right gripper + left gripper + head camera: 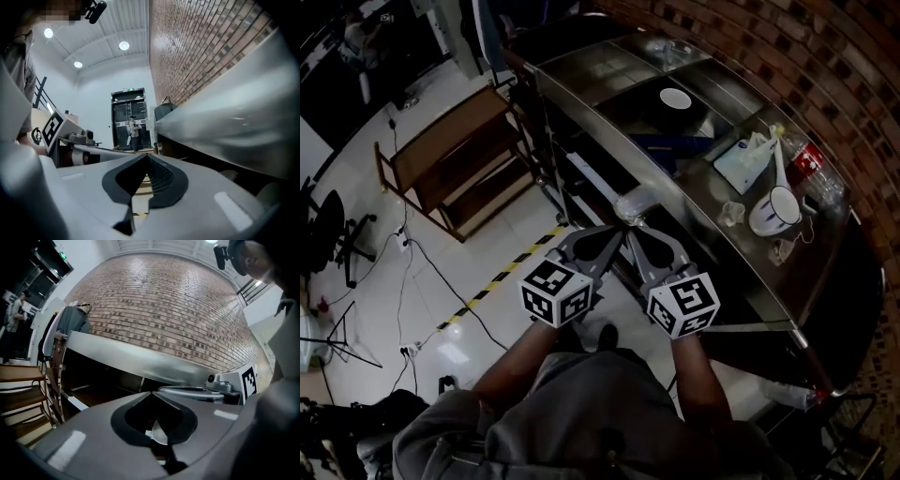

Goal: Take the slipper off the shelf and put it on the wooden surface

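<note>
Person's wearing a plain grey top [581, 412], loose and a bit crumpled, with short sleeves, at 6 o'clock in the head view. There's a small black camera [96, 9] strapped up on the head.

Left tool [614, 231] and right tool [636, 232] look like twins: smooth light-grey plastic shells that taper to a point, with dark metal arms behind them. Each carries a white cube [558, 293] printed with chunky black square markers. Up close the left tool [154, 420] has matte black pads [180, 425], and the right tool [147, 180] has the same pads with fine ribbing.
</note>
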Demonstrator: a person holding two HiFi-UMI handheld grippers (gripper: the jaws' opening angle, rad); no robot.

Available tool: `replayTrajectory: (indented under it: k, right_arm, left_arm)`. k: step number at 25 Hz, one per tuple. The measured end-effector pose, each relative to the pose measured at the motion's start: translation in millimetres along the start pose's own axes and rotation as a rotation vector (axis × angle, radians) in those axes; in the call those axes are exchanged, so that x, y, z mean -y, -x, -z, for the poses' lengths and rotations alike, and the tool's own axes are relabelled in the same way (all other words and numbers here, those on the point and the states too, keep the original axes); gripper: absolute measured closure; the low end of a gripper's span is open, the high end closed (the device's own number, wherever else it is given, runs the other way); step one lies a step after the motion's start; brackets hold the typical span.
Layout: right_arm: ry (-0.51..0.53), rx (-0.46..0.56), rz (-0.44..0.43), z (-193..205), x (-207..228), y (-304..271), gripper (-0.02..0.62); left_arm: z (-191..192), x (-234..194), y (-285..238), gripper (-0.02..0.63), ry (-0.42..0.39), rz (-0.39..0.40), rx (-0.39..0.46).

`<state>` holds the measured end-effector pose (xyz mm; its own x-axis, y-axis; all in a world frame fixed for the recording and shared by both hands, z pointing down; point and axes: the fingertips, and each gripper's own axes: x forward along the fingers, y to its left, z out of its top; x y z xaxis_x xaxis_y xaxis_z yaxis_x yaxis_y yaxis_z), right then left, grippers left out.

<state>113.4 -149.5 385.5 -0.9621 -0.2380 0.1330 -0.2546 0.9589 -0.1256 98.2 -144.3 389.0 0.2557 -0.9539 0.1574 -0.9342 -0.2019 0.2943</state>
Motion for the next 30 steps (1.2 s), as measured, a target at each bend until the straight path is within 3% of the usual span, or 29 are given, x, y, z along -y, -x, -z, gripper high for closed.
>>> replayTrajectory:
  k: [11,19,26,30]
  right_arm:
    - [-0.087,-0.032,0.440,24,51,30,0.597]
    - [-0.142,-0.059,0.759,49,86,74,0.597]
    - [-0.197,-0.104,0.864,75,101,87,0.597]
    - [-0.266,-0.143,0.913,116,125,88,0.547]
  left_arm:
    - [24,18,-59,0.611,-0.029,0.392,-0.162]
    - [47,27,-79,0.611,-0.071,0.561,-0.247]
    - [62,29,-80,0.611,-0.080,0.602,-0.294]
    - [67,29,-81,0.611,-0.086,0.594,-0.303]
